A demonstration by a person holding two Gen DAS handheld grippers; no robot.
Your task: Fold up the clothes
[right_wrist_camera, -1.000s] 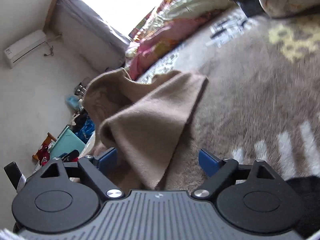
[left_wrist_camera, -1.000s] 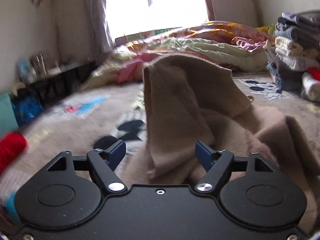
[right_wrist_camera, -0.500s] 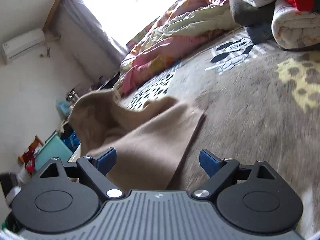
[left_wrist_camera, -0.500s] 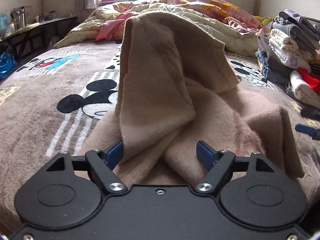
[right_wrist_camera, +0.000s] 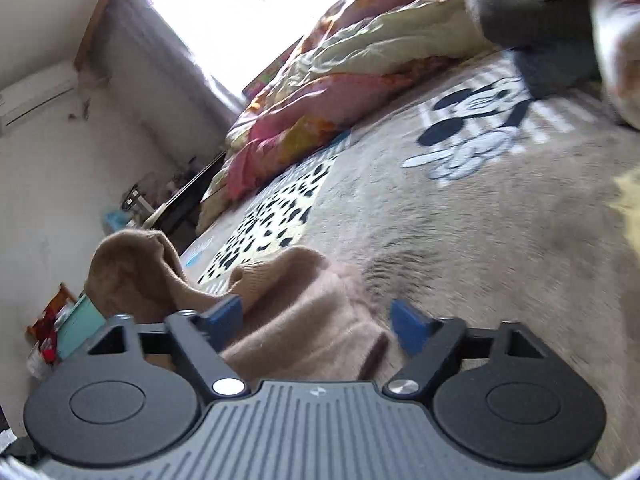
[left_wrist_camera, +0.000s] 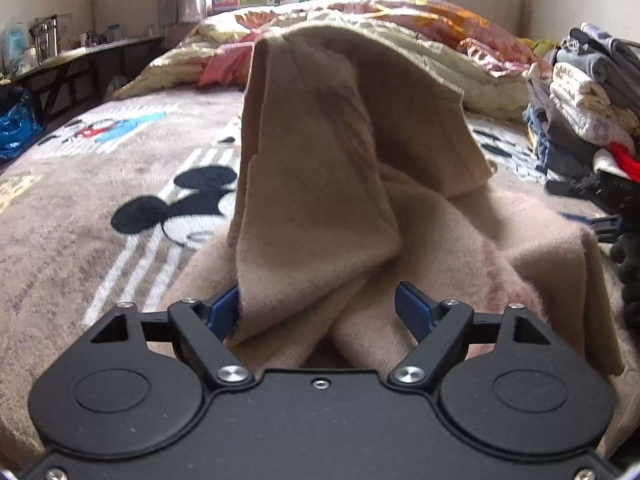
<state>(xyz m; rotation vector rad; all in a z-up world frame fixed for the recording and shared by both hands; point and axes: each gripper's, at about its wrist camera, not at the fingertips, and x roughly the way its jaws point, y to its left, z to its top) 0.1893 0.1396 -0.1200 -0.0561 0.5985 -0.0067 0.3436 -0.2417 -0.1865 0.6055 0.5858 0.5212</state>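
A beige knit garment (left_wrist_camera: 320, 184) lies heaped on the bed's Mickey Mouse blanket (left_wrist_camera: 120, 216), one part standing up in a tall fold. My left gripper (left_wrist_camera: 319, 307) is open low over its near edge, and loose folds lie between the blue fingertips (left_wrist_camera: 414, 308). My right gripper (right_wrist_camera: 318, 314) hovers over another edge of the same garment (right_wrist_camera: 296, 320). Its jaws are closing with cloth between them, and the right pad stands clear of the fabric. The other tool's black frame (left_wrist_camera: 588, 188) shows at the right edge of the left wrist view.
A stack of folded clothes (left_wrist_camera: 580, 108) stands at the bed's right side. A crumpled flowered quilt (left_wrist_camera: 400, 28) lies along the back under the window. A dark desk (left_wrist_camera: 80, 56) and a blue bag (left_wrist_camera: 16, 128) are off the bed's left side.
The left gripper has come lower and closer over the heap. The right gripper swept sideways across the bed; the cloth that hung raised before it now lies low, and its jaws have narrowed.
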